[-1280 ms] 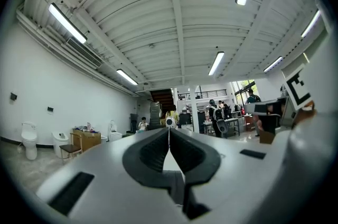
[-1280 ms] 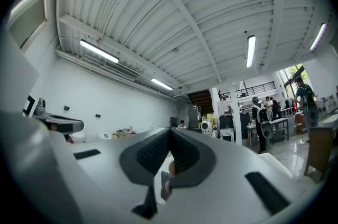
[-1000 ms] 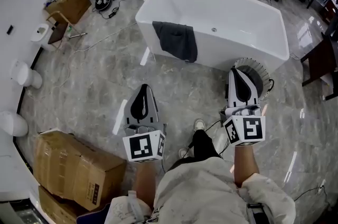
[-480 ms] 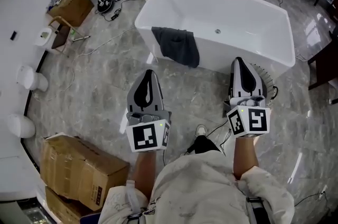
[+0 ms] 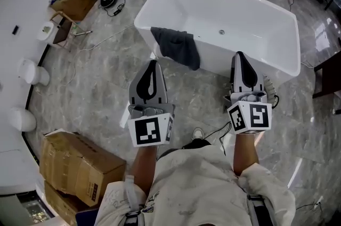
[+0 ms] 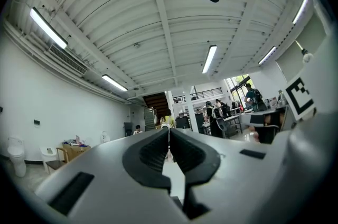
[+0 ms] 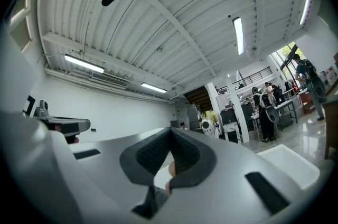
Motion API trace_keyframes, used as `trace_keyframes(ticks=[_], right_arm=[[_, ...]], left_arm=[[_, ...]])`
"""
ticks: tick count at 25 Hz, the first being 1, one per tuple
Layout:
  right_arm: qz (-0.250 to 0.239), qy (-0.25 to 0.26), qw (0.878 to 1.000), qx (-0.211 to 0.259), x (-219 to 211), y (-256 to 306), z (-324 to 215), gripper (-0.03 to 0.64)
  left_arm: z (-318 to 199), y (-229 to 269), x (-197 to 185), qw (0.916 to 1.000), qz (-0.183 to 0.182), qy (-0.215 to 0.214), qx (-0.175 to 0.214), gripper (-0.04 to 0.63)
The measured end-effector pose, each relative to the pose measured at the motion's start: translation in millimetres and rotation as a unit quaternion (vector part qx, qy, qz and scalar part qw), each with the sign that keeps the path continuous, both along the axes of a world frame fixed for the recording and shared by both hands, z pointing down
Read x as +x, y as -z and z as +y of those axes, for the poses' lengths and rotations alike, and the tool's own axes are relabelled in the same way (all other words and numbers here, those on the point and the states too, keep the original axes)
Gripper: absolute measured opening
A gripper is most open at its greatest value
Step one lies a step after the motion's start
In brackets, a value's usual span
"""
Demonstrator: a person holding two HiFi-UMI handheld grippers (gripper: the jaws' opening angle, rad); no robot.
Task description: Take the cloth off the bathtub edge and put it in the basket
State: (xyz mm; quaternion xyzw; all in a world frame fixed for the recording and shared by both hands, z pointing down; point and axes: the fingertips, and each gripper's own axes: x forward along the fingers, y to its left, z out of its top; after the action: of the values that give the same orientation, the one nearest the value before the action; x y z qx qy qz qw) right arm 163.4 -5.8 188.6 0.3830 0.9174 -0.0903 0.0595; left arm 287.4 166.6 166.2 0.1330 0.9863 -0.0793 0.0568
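left gripper (image 5: 153, 66) jaws closed and empty, right gripper (image 5: 239, 56) jaws together, both arms extended forward side by side

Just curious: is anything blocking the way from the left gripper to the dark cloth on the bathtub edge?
Nothing visible does. Only floor lies between the left gripper and the cloth draped over the bathtub rim.

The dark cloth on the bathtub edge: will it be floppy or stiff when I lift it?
Probably floppy: the dark cloth drapes in folds over the bathtub rim. Likely light, and it may slide easily off the glossy rim.
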Motion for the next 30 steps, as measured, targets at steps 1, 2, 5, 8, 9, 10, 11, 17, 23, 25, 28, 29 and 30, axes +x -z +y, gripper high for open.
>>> trace_keyframes(ticks=[1, 2, 5, 8, 9, 10, 11, 17, 23, 25, 28, 29, 30], right_arm=[[0.003, 0.003, 1.0, 0.001, -5.4, -1.0, 1.4, -0.012], [0.005, 0.005, 1.0, 0.002, -10.1, -2.6, 1.5, -0.012], [0.007, 0.003, 1.0, 0.0, -23.1, -7.3, -4.0, -0.012], [0.012, 0.003, 1.0, 0.0, -32.8, -14.2, -4.5, -0.012], [0.015, 0.004, 1.0, 0.003, -34.9, -17.0, -2.8, -0.012], [0.017, 0.005, 1.0, 0.007, -36.7, -19.7, -0.4, -0.012], [0.018, 0.006, 1.0, 0.012, -38.5, -22.2, 2.6, -0.012], [0.004, 0.01, 0.999, 0.03, -47.1, -22.9, 34.3, -0.012], [-0.023, 0.008, 0.998, 0.05, -74.2, -6.8, 79.1, -0.012], [-0.033, 0.009, 0.998, 0.05, -83.2, 1.6, 97.2, -0.012], [-0.04, 0.004, 0.998, 0.055, -94.7, 13.0, 129.1, -0.012], [-0.043, 0.003, 0.997, 0.057, -97.5, 16.1, 140.7, -0.012], [-0.045, 0.003, 0.997, 0.057, -100.4, 18.9, 152.4, -0.012]], left_arm=[[0.1, -0.7, -5.4, 1.0, 0.001, 0.003, 0.0, 0.006], [-0.3, -2.2, -10.5, 1.0, 0.002, 0.004, 0.001, 0.006], [-4.2, -6.9, -25.2, 1.0, 0.007, 0.003, 0.005, 0.006], [-3.5, -10.8, -33.9, 0.9999, 0.01, 0.004, 0.007, 0.007], [-1.9, -12.8, -35.9, 0.9999, 0.01, 0.005, 0.008, 0.006], [0.2, -15.3, -38.0, 0.9999, 0.011, 0.005, 0.008, 0.006], [2.9, -18.2, -40.0, 0.9999, 0.011, 0.006, 0.01, 0.006], [36.5, -31.6, -48.4, 0.9996, 0.013, 0.012, 0.02, 0.006], [88.0, -31.1, -78.4, 0.999, -0.01, 0.009, 0.042, 0.006], [106.8, -28.5, -89.3, 0.9988, -0.015, 0.005, 0.046, 0.006], [140.2, -23.3, -101.6, 0.9986, -0.02, -0.001, 0.049, 0.006], [152.3, -21.4, -104.8, 0.9985, -0.021, -0.002, 0.051, 0.006], [164.2, -19.8, -108.4, 0.9984, -0.022, -0.004, 0.052, 0.006]])
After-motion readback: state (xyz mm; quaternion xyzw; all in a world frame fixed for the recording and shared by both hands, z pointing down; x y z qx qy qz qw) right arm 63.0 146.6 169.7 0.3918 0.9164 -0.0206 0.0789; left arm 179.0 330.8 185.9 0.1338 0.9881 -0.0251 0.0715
